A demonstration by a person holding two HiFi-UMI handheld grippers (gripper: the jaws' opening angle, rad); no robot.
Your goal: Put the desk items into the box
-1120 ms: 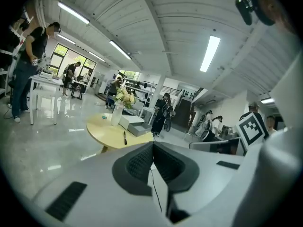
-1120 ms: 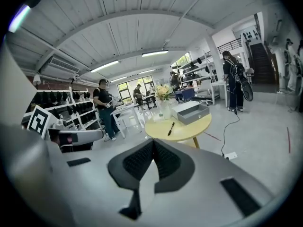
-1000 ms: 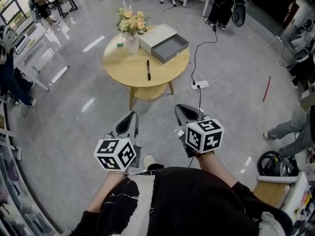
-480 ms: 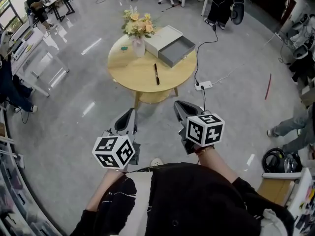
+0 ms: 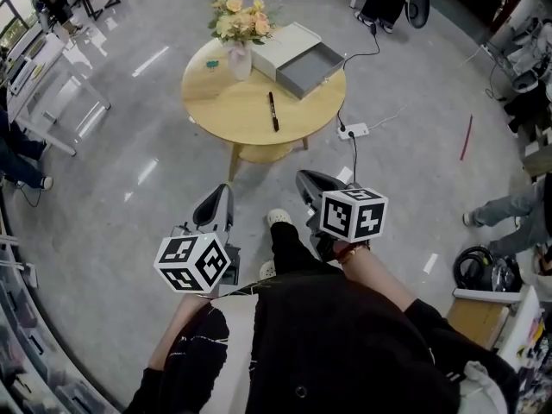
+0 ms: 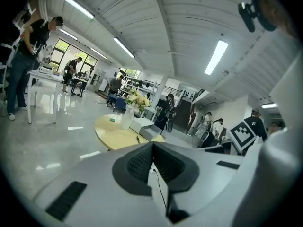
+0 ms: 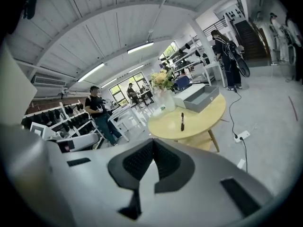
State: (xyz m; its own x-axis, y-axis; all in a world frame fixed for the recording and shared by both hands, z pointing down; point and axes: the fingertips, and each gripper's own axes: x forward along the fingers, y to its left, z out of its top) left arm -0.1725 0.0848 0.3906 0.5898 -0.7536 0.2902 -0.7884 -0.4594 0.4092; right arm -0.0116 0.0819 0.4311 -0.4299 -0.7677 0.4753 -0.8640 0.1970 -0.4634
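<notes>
The bench is pale yellow wood; pen black, box white and grey. Flowers yellow and peach, vase white. Grey left gripper and right gripper bear cubes patterned in black-and-white squares.

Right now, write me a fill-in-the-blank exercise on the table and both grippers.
1. The pen lying on the round table is ____ in colour.
2. The grey drawer of the box stands ____.
3. The vase holds ____.
4. The jaws of the left gripper and the right gripper are ____, with nothing between them.

Missing words: black; open; flowers; shut.
</notes>
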